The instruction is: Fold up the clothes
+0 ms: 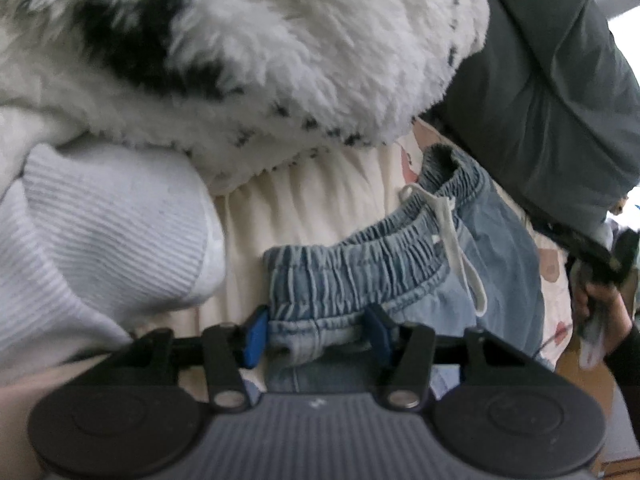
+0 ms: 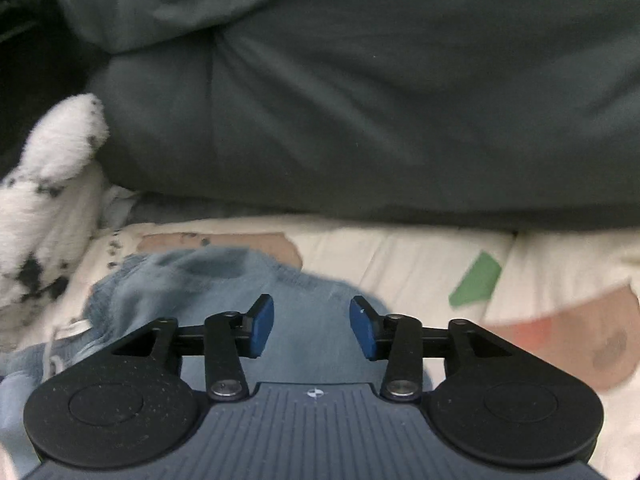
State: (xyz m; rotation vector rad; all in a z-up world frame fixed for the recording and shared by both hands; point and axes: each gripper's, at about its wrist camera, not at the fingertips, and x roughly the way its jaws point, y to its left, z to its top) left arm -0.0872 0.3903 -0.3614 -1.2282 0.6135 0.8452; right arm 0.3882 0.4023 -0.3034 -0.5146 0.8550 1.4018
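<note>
Light blue denim shorts (image 1: 400, 256) with an elastic waistband and a white drawstring (image 1: 452, 240) lie on a patterned bedsheet (image 1: 556, 268). My left gripper (image 1: 317, 334) points down at the near end of the waistband. The denim lies between its blue pads (image 1: 254, 336), the jaws stand apart, and the cloth is not pinched. In the right wrist view the same denim (image 2: 312, 276) is blurred beneath my right gripper (image 2: 313, 328). That gripper is open, with nothing held between its pads.
A fluffy white-and-black fleece (image 1: 280, 60) and a white ribbed garment (image 1: 100, 232) lie on cream pleated cloth (image 1: 304, 200) left of the shorts. A dark grey-green duvet (image 2: 360, 100) fills the far side. A person's hand (image 1: 600, 300) is at the right edge.
</note>
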